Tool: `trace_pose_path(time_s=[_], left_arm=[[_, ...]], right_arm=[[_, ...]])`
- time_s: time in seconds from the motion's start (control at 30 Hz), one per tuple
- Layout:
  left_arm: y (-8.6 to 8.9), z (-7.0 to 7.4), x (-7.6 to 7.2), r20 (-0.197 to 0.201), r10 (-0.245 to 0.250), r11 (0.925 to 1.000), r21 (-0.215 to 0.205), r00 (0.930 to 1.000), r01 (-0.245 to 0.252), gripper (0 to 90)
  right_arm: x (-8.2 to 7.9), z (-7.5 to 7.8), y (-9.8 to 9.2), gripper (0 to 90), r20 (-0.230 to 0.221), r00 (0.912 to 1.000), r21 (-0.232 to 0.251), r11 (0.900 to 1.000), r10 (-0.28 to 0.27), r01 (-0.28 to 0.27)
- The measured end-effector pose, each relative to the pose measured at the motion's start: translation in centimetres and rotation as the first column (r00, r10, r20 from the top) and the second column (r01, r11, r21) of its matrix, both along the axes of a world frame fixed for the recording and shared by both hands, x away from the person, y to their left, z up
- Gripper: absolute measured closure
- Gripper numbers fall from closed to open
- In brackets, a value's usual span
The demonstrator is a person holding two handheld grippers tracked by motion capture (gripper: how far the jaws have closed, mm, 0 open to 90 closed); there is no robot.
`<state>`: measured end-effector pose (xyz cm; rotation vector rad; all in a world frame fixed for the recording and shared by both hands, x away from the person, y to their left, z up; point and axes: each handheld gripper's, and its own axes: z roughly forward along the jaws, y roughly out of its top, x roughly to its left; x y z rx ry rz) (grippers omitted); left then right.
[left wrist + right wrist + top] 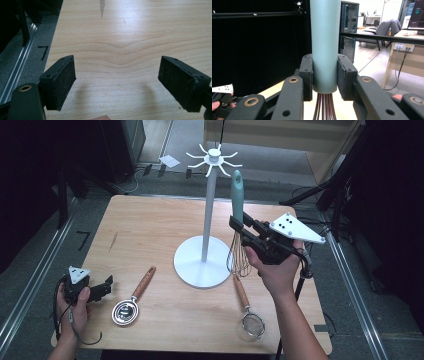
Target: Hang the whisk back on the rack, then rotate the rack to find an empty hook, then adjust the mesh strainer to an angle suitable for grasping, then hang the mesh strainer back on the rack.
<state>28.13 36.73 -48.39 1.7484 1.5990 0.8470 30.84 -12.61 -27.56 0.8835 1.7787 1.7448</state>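
Observation:
A whisk with a teal handle (237,195) and copper wires (239,257) hangs upright just right of the white hook stand (209,205). My right gripper (239,226) is shut on the lower end of that handle (324,45), and its pads (344,75) press both sides, with the wires (324,107) hanging below. At the table's near left corner a hand holds my left gripper (105,285). Its jaws stand wide apart over bare wood, with nothing between the pads (63,80).
A metal spoon with a wooden handle (132,300) lies left of the stand's round base (200,265). A small strainer with a wooden handle (248,312) lies near the front right. The hook arms (214,160) spread at the top of the pole.

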Motion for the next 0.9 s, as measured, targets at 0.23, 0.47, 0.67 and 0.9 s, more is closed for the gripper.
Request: trace_pose_path(time_s=[0.23,0.47,0.67,0.9], left_arm=[[0.0,0.0,0.0,0.001,-0.001,1.0,-0.001,1.0,0.001,15.2],[0.0,0.0,0.0,0.001,-0.003,1.0,-0.002,1.0,0.003,15.2],[0.0,0.0,0.0,0.002,-0.002,1.0,-0.001,1.0,0.002,15.2],[0.0,0.0,0.0,0.0,-0.002,1.0,-0.001,1.0,0.002,15.2]], right_arm=[[0.0,0.1,0.5,70.6,-0.001,0.9999,-0.007,1.0,0.017,-0.017],[0.3,0.1,0.9,70.6,-0.004,0.9997,-0.008,1.0,0.023,-0.023],[0.7,0.4,1.0,70.6,-0.007,0.9996,-0.001,1.0,0.028,-0.028],[1.2,0.3,1.4,70.6,-0.03,0.9989,-0.001,0.999,0.036,-0.037]])
